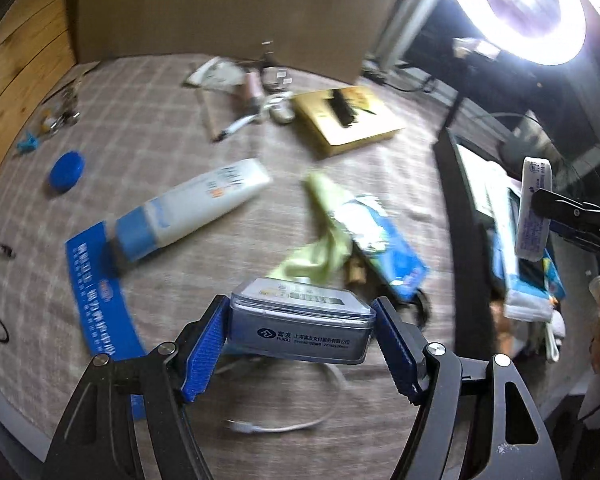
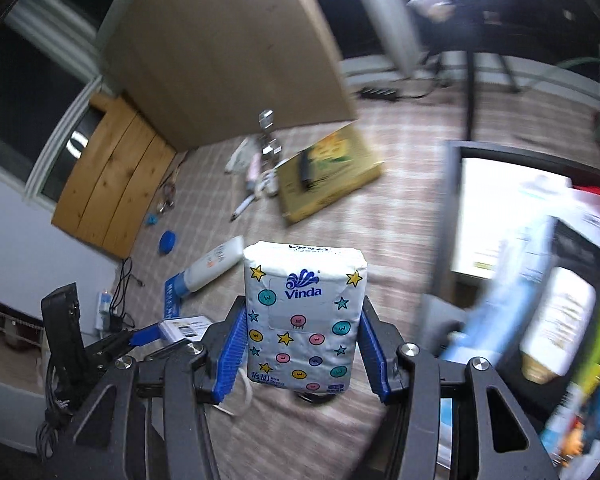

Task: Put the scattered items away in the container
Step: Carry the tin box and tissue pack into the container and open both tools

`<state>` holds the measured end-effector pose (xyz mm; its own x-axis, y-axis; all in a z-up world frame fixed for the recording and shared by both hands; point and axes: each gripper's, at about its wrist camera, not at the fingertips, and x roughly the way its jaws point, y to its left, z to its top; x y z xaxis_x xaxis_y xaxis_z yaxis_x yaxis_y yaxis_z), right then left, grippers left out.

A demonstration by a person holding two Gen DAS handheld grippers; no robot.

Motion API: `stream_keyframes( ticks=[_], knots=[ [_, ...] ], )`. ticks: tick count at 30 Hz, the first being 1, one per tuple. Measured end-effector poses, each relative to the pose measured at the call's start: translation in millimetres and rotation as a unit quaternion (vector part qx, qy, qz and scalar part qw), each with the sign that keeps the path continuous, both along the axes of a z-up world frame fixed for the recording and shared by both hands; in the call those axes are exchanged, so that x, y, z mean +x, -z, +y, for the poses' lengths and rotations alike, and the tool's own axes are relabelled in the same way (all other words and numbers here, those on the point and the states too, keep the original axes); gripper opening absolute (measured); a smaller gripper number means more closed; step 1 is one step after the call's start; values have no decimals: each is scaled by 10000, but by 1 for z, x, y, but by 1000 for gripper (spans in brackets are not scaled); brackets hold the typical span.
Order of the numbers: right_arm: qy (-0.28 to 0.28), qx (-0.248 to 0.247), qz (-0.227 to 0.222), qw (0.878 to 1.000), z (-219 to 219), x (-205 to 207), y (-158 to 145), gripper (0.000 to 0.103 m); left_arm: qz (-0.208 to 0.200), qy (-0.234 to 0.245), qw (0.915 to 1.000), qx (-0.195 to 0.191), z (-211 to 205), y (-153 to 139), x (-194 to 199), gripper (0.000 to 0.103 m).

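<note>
Tissue pack (image 2: 305,318), soft and light, clamped in your right gripper (image 2: 302,350); rigid card box (image 1: 300,326) clamped in your left gripper (image 1: 300,344): squeeze gently.

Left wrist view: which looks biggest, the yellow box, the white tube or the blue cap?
1. White tube and yellow box: too alike to rank, and the tube lies nearer the camera.
2. Blue cap: plainly smallest.
</note>
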<state>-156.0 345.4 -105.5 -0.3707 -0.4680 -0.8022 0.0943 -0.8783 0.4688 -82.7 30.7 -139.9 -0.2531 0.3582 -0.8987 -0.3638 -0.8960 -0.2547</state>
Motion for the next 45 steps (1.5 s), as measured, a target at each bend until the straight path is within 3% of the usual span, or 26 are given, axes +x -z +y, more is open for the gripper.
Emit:
stream_keyframes(
  ticks=[10, 18, 24, 33, 38, 45],
  knots=[
    [1049, 235, 83, 9942, 109, 49, -9, 48, 152, 1184, 9925, 252, 102, -30, 33, 75],
    [1804, 537, -115, 9820, 186, 77, 1, 48, 460, 1915, 9793, 468, 201, -66, 48, 75],
    [2190, 556, -422, 9732, 231, 95, 22, 48, 602, 2336, 9687, 585, 276, -77, 60, 75],
    [2504, 367, -777, 9643, 264, 115, 50, 48, 462, 2700, 9594, 676, 362, -65, 79, 75],
    [2533, 250, -763, 9640, 268, 118, 53, 48, 479, 2769, 9575, 655, 387, -58, 86, 75],
    [2627, 143, -953, 9600, 274, 119, 57, 51, 182, 2953, 9535, 574, 406, -47, 92, 75]
  ],
)
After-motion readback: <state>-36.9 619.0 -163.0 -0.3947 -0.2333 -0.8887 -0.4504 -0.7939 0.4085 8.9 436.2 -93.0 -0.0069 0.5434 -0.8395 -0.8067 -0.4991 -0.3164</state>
